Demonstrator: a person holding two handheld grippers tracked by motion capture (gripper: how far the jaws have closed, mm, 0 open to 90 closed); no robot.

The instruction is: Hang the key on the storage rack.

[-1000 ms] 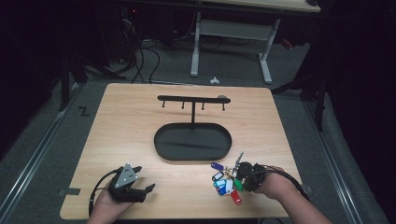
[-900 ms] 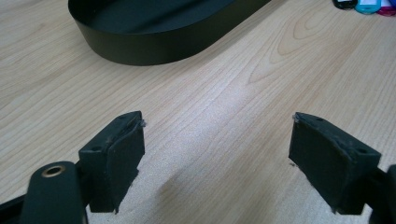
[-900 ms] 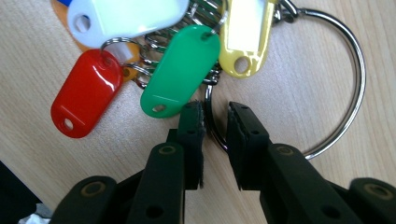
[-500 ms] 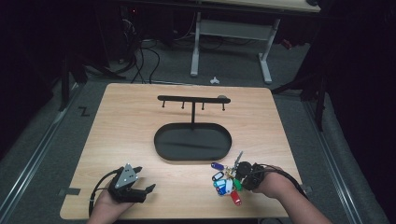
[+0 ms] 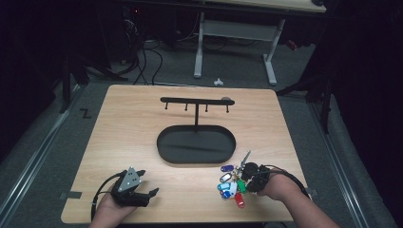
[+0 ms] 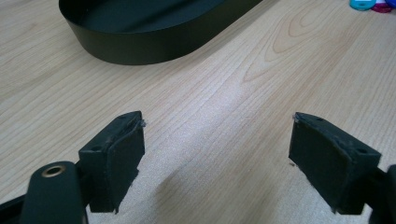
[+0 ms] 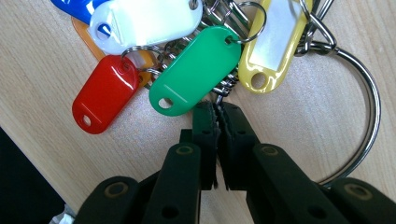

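Note:
A bunch of keys with coloured tags (image 5: 230, 183) lies near the table's front right edge. In the right gripper view I see the red tag (image 7: 105, 91), the green tag (image 7: 194, 70), a yellow tag (image 7: 271, 44), a white tag (image 7: 144, 21) and a big steel ring (image 7: 369, 112). My right gripper (image 5: 244, 175) (image 7: 217, 109) is shut, its tips pinching the small chain by the green tag. My left gripper (image 5: 150, 194) (image 6: 217, 128) rests open on bare wood at the front left, holding nothing.
A black key stand stands mid-table: an oval tray base (image 5: 164, 152) (image 6: 154, 44) with a post and a hook bar (image 5: 196, 100). The table's front edge (image 7: 28, 140) runs close beside the tags. Desk legs and cables lie on the floor behind.

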